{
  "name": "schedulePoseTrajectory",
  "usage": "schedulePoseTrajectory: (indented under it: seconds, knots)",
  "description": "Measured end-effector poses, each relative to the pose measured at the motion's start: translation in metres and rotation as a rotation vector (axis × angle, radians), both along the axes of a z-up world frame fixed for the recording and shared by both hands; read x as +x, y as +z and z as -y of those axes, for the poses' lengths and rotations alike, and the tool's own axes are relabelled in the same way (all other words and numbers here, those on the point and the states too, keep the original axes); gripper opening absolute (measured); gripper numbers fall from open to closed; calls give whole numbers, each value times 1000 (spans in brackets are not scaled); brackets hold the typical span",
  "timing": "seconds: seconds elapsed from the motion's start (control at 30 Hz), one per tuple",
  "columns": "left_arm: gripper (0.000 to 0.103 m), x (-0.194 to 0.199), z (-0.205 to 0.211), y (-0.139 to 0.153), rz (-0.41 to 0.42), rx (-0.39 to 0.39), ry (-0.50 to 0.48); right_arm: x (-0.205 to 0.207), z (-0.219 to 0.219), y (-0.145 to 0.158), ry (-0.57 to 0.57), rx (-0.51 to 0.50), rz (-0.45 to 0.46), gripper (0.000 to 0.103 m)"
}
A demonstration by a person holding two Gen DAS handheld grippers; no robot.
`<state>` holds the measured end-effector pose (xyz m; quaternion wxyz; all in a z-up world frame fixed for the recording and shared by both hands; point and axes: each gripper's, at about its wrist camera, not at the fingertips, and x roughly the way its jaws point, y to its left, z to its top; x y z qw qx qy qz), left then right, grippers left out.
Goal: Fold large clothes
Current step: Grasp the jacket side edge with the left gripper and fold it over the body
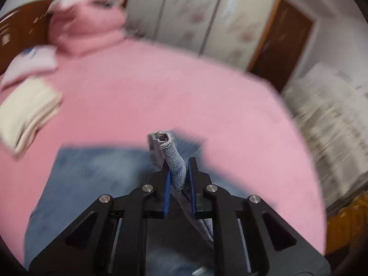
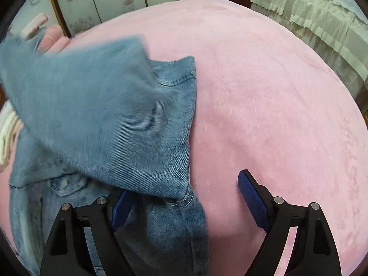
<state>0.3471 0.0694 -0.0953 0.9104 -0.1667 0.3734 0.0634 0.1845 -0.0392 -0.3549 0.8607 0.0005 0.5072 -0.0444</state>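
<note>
blurred: folded stack [image 1: 27, 112], raised denim sleeve [image 2: 76, 80] | cut off: denim jacket [image 2: 57, 197] lower edge

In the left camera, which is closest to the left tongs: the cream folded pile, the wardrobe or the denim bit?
1. Denim bit: pinched in the left tongs.
2. Cream folded pile: left, on the pink blanket.
3. Wardrobe: beyond the blanket, at the back.

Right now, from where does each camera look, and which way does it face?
Left wrist: sits on the left gripper, faces down over the pink bed; its fingers pinch a denim jacket edge.
Right wrist: sits on the right gripper, faces down at the same jacket; its fingers stand open.
Both share jacket, bed, wardrobe.
</note>
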Motion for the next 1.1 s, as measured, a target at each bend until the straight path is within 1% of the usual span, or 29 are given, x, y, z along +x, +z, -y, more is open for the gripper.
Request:
schedulePoseTrajectory:
  seconds: [0.07,0.13,0.2,0.23,0.27,0.3,0.33,0.4,0.43,0.47,0.53,0.63,0.67,0.7,0.73,0.8,0.83,0.87,0.9,0.93,0.97,1.0,1.03,1.07,1.1]
  knots:
    - [11,-6,-13,-45,-137,16,43,0,6,-1,-12,-16,-4,87]
    - [11,-17,-25,-88,-249,43,99,-7,20,0,-52,7,0,87]
    - [11,-25,-37,-112,-305,29,142,-11,35,3,-76,81,5,87]
    - [11,-33,-43,-123,-321,10,161,-12,39,3,-77,98,5,87]
    - [11,-36,-52,-135,-346,-31,190,-13,43,3,-77,112,5,87]
    - [11,-37,-60,-141,-363,-63,206,-11,45,4,-80,123,3,87]
    - [11,-37,-66,-147,-379,-97,220,-11,50,4,-98,156,0,87]
    - [11,-42,-74,-154,-386,-134,215,-12,63,2,-155,242,-8,87]
    - [11,-43,-75,-157,-386,-131,208,-16,68,0,-183,281,-19,87]
    - [11,-42,-74,-158,-390,-121,198,-20,69,-3,-195,288,-29,87]
    - [12,-37,-75,-156,-405,-108,192,-23,65,-8,-202,281,-50,87]
    - [12,-45,-80,-144,-351,-131,174,-26,61,-6,-214,263,-90,87]
    - [16,-50,-82,-140,-345,-127,170,-25,56,-5,-212,248,-99,87]
    - [23,-55,-82,-135,-340,-115,168,-29,53,1,-214,194,-104,86]
    - [26,-65,-85,-127,-342,-103,173,-36,54,9,-213,158,-97,86]
    - [28,-79,-85,-113,-327,-47,217,-47,55,27,-210,122,-65,83]
    - [28,-85,-83,-106,-314,-32,227,-48,54,33,-220,129,-55,75]
    - [28,-90,-77,-97,-284,-30,208,-47,54,38,-237,169,-52,70]
    - [28,-92,-70,-92,-266,-33,178,-44,51,39,-247,228,-59,57]
    - [28,-91,-57,-89,-252,-43,119,-39,48,38,-249,287,-70,48]
    - [28,-88,-45,-90,-255,-61,56,-29,38,33,-239,379,-93,35]
    - [21,-83,-33,-92,-263,-85,-1,-19,27,28,-217,441,-112,20]
    - [13,-77,-22,-96,-274,-114,-47,-9,13,24,-189,473,-129,9]
    - [0,-70,-10,-101,-291,-163,-88,4,-9,19,-132,490,-156,6]
    - [0,-61,1,-107,-307,-246,-124,15,-31,16,-66,486,-176,6]
